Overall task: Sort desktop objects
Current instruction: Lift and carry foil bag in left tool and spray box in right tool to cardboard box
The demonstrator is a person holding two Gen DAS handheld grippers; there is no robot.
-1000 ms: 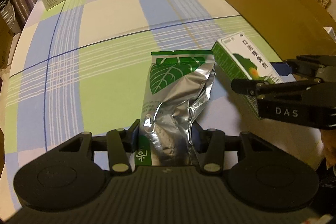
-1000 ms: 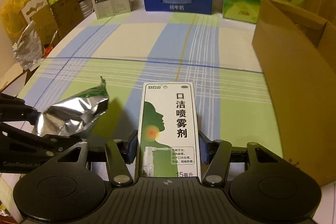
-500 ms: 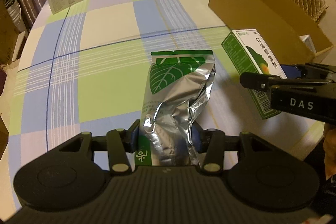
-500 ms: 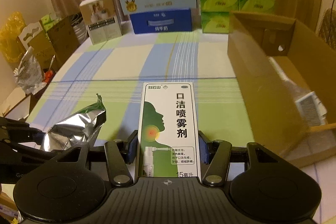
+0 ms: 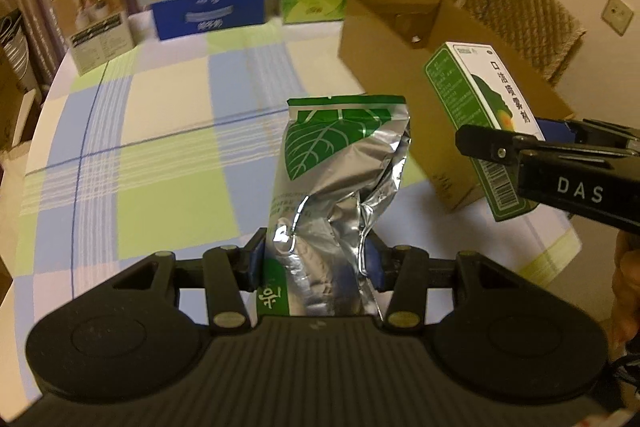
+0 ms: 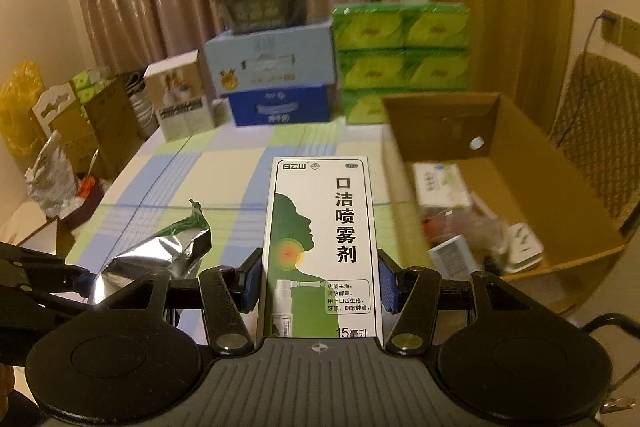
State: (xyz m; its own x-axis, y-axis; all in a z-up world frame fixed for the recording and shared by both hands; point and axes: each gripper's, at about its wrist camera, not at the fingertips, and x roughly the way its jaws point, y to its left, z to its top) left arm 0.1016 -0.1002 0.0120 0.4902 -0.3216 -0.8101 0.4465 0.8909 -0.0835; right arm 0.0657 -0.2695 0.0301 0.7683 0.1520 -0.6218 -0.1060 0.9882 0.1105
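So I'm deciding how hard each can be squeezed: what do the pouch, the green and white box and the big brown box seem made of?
Pouch: looks like thin metallised foil, shiny, creased and crumpled. Green and white box: apparently thin printed card, smooth, with crisp flat faces. Big brown box: likely plain matte cardboard, unprinted, with a cut hole in its wall.

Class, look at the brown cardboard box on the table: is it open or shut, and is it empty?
Open and not empty. The cardboard box has no closed top, and the right wrist view looks straight in at several small packages lying on its floor.
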